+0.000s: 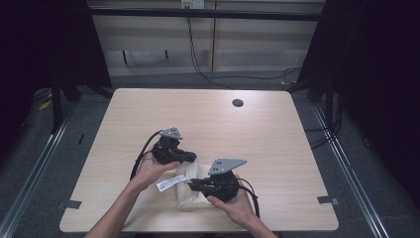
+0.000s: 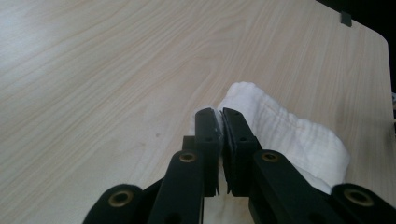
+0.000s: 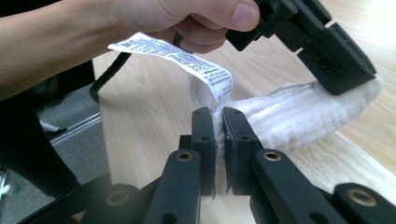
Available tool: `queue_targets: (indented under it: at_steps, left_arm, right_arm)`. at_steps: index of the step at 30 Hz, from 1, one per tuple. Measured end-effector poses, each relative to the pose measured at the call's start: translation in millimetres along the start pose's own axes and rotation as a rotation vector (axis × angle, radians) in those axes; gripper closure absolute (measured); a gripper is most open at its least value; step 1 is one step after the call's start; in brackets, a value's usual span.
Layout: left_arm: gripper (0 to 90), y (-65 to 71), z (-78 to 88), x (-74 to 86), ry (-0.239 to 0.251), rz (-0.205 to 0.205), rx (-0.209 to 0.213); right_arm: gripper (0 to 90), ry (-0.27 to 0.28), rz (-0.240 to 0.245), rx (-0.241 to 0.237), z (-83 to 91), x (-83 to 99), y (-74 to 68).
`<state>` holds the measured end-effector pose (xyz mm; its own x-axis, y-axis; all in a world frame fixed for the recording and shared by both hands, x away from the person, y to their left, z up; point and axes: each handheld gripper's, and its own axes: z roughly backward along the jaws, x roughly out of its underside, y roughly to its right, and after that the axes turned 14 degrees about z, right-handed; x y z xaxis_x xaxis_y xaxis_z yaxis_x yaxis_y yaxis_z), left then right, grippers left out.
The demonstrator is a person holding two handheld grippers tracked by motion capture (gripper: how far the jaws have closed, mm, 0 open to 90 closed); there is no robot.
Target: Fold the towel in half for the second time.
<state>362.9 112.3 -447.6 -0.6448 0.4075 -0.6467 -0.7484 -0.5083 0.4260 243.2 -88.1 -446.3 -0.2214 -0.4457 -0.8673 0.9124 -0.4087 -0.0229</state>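
A pale wooden table [image 1: 257,134] was seen, and near its front edge a folded white cloth [image 1: 190,191] was laid. The cloth's one edge was clamped by the left gripper [image 2: 220,116], its other by the right gripper [image 3: 218,116], beside a printed label [image 3: 187,58].

The worktop [image 1: 257,124] is a pale wood-grain board with rounded corners and a dark round cable hole [image 1: 237,103] near its far edge. Small grey tape tabs sit at its near left [image 1: 73,204] and near right [image 1: 328,200] edges. A folded white cloth [image 1: 190,191] lies on its near middle part, a printed label [image 1: 171,183] sticking out from it.
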Motion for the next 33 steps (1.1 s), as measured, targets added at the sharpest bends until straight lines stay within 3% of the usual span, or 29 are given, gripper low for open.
queue_targets:
  at_steps: [3,4,14,16,22,26,33]
  left_arm:
    - [85.9,-1.1,-5.1,-2.4,0.026,0.018,0.030]
    - [85.9,-0.1,-5.9,-3.1,0.036,0.005,0.026]
    - [85.9,6.6,-25.2,-9.5,0.005,0.013,0.040]
    - [85.9,8.8,-29.1,-10.2,0.024,0.011,0.038]
    - [85.8,14.5,-44.2,-11.0,-0.021,0.015,0.051]
    - [85.8,17.4,-54.2,-10.2,-0.025,0.004,0.052]
    - [85.0,16.3,-70.1,-7.2,-0.064,0.017,0.047]
  right_arm:
    - [83.7,-0.009,-0.011,0.009,4.3,3.5,2.8]
    - [83.7,-0.007,-0.014,0.014,5.9,3.9,4.2]
    - [83.6,-0.013,-0.038,0.047,18.2,11.6,7.2]
    - [83.6,-0.017,-0.043,0.062,20.7,14.2,7.9]
    - [83.4,-0.026,-0.050,0.071,26.5,21.0,6.5]
    - [83.0,-0.078,-0.028,0.093,28.0,28.3,4.5]
    - [82.4,-0.103,-0.054,0.098,28.6,40.9,7.4]
